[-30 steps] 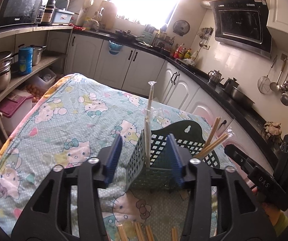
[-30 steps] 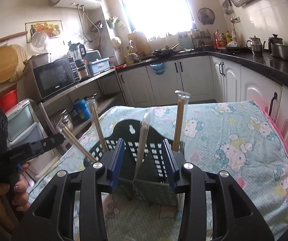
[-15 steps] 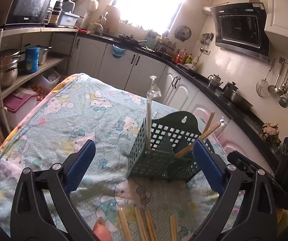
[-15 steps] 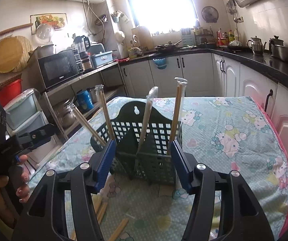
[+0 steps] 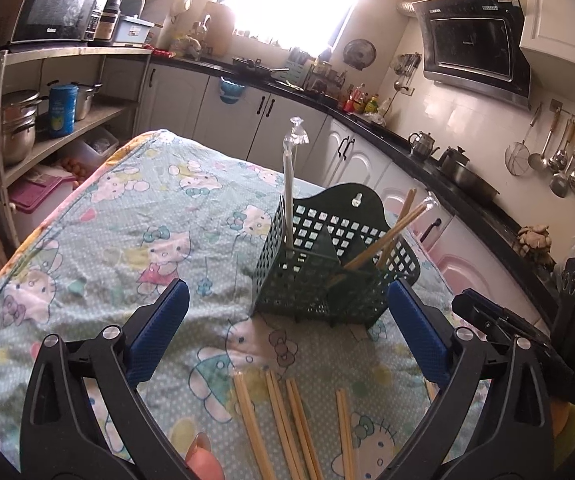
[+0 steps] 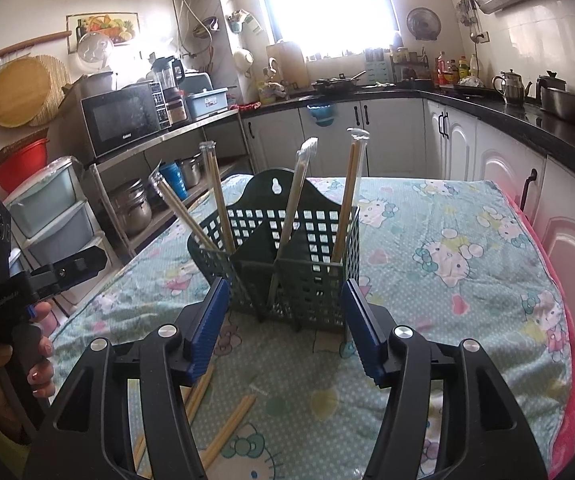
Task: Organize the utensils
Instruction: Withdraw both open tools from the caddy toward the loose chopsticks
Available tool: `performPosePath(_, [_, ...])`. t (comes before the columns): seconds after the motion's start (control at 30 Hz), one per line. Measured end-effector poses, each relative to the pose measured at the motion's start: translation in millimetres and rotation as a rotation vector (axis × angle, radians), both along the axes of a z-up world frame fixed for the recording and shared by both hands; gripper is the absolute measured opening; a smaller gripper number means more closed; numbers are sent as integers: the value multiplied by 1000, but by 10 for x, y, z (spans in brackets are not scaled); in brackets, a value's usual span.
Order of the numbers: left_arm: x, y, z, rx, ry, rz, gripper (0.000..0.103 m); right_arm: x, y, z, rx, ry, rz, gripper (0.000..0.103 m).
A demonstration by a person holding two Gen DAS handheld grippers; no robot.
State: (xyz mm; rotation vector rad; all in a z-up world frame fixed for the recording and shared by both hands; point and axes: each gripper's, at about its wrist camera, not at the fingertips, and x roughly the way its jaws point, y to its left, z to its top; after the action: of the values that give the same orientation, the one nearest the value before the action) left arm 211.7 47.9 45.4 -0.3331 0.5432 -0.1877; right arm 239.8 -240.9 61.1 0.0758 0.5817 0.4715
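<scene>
A dark green mesh utensil caddy (image 5: 319,264) stands on the Hello Kitty tablecloth (image 5: 127,232); it also shows in the right wrist view (image 6: 287,256). Wrapped chopsticks (image 6: 347,196) and a wrapped utensil (image 6: 293,208) stand upright in it. Several loose wrapped chopstick pairs (image 5: 283,420) lie on the cloth in front of it, also seen in the right wrist view (image 6: 227,428). My left gripper (image 5: 287,336) is open and empty, just short of the caddy. My right gripper (image 6: 285,328) is open and empty, close in front of the caddy.
The other gripper shows at the right of the left view (image 5: 527,340) and, held by a hand, at the left of the right view (image 6: 15,280). White cabinets (image 5: 271,120) and a metal shelf with pots (image 5: 19,128) surround the table. The table's edges fall off left and right.
Both grippers have opened and let go of the caddy's utensils, then drawn back from the caddy. The loose chopsticks on the cloth have come into fuller view.
</scene>
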Motion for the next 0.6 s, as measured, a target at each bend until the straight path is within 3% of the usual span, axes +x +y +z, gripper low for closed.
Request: performPosePath(0.6, [-235,40,-316,48,62,19,91,-322,212,-303,-59,60,52,57])
